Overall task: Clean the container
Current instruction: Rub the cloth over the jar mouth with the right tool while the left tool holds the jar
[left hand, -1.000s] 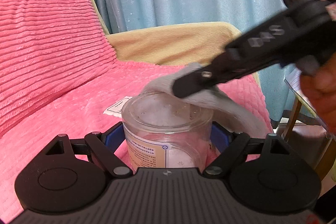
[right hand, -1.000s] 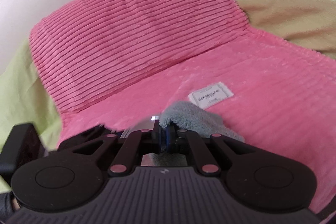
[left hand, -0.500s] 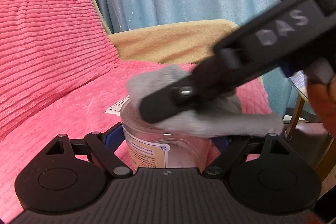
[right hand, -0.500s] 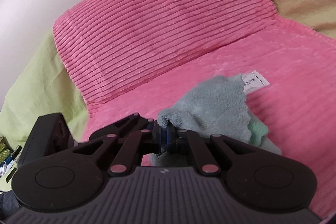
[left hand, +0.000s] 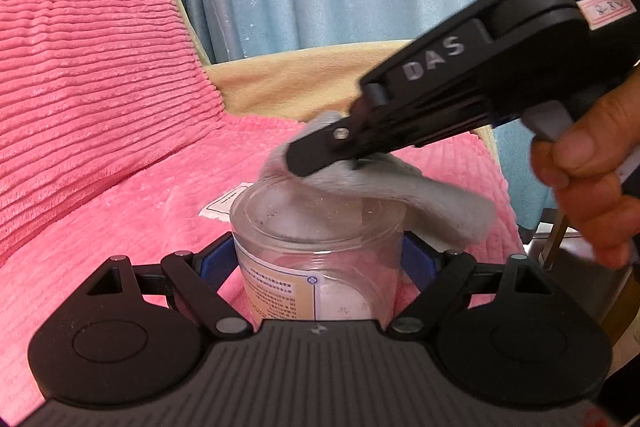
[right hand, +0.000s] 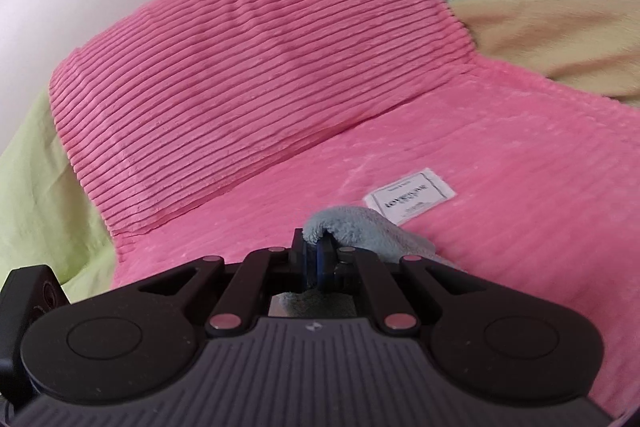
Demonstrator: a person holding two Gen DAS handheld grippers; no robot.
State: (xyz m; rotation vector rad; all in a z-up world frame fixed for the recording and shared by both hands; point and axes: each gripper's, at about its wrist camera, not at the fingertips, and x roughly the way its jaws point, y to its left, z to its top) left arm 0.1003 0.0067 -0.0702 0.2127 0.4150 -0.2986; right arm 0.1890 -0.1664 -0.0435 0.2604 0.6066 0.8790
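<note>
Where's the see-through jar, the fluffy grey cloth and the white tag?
Clear plastic jar (left hand: 320, 227), left wrist view, front wall.
Fluffy grey cloth (left hand: 432, 199), left wrist view, draped fold.
White tag (right hand: 412, 195), right wrist view, centre.

"DAS" stands in raised letters on the right gripper (left hand: 320, 159), while print on the container's label (left hand: 276, 291) and the white tag (right hand: 410, 195) on the pink cover is too small to read.
</note>
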